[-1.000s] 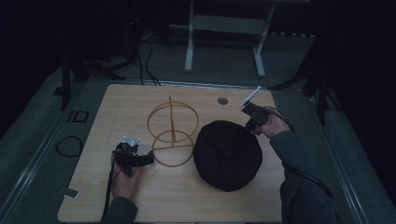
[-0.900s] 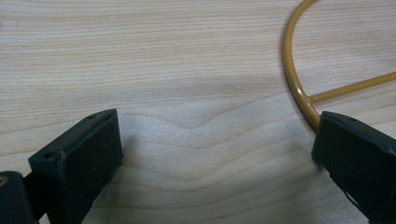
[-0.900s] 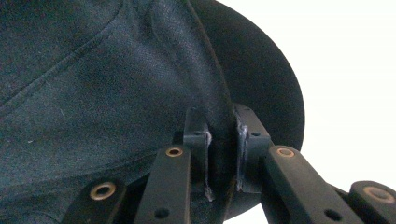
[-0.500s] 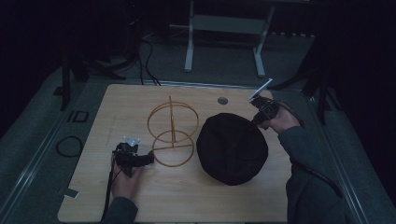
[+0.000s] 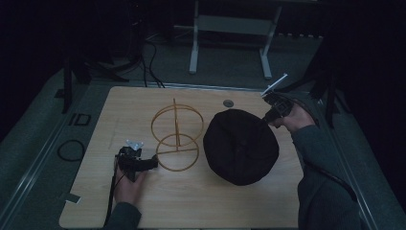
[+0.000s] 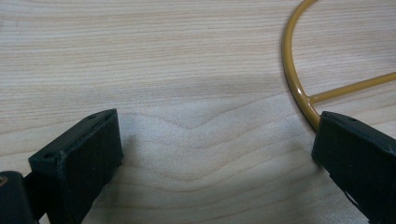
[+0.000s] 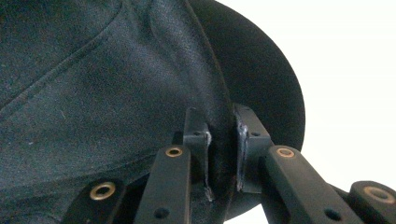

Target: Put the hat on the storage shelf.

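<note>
A black cap (image 5: pixel 241 146) lies on the wooden table (image 5: pixel 119 110), right of centre. My right gripper (image 5: pixel 268 116) is shut on its far right edge; in the right gripper view the jaws pinch a fold of the black cap (image 7: pixel 116 84) at my right gripper (image 7: pixel 223 154). A yellow wire stand (image 5: pixel 176 138) with two rings on a post stands left of the cap. My left gripper (image 5: pixel 152 163) rests on the table beside the stand's base ring. In the left gripper view my left gripper (image 6: pixel 215 158) is open, and its right jaw touches the yellow wire stand (image 6: pixel 299 88).
A small round hole (image 5: pixel 228 103) sits in the table near its far edge. A white frame on legs (image 5: pixel 230 28) stands on the floor behind the table. Cables (image 5: pixel 72 151) lie on the floor at the left.
The right gripper has lifted the cap's edge up and to the right, farther from the stand. The left gripper has stayed put.
</note>
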Tool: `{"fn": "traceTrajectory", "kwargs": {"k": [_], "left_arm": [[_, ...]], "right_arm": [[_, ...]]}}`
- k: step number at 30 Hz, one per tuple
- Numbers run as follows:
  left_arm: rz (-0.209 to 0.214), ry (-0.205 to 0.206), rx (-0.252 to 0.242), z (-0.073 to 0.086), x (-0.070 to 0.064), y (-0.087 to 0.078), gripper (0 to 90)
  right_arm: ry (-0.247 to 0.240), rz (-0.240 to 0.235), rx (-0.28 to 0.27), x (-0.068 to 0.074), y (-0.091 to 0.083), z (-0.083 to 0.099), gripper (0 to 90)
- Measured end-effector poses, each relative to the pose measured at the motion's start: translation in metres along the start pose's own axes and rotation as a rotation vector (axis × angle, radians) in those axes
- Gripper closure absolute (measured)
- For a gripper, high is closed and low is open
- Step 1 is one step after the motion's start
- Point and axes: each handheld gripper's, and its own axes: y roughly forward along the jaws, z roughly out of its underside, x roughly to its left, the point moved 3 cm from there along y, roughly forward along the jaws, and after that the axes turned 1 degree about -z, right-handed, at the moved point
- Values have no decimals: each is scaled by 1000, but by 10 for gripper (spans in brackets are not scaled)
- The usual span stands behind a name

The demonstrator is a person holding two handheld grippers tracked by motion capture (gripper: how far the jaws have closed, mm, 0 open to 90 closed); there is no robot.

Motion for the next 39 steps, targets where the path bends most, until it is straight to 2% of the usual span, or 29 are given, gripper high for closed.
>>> {"fn": "traceTrajectory", "kwargs": {"k": [13,16,26,34,39], "left_arm": [[0,-3,-2,0,0,0,13],[0,-3,-2,0,0,0,12],[0,-3,-2,0,0,0,12],[0,-2,-2,0,0,0,12],[0,-3,-3,0,0,0,12]], "right_arm": [[70,-38,-66,-9,-29,2,779],[89,-44,-54,-10,-35,1,779],[136,-54,-68,-14,-52,0,779],[145,-60,-108,-12,-61,-3,779],[135,-54,-104,-9,-64,-6,778]]}}
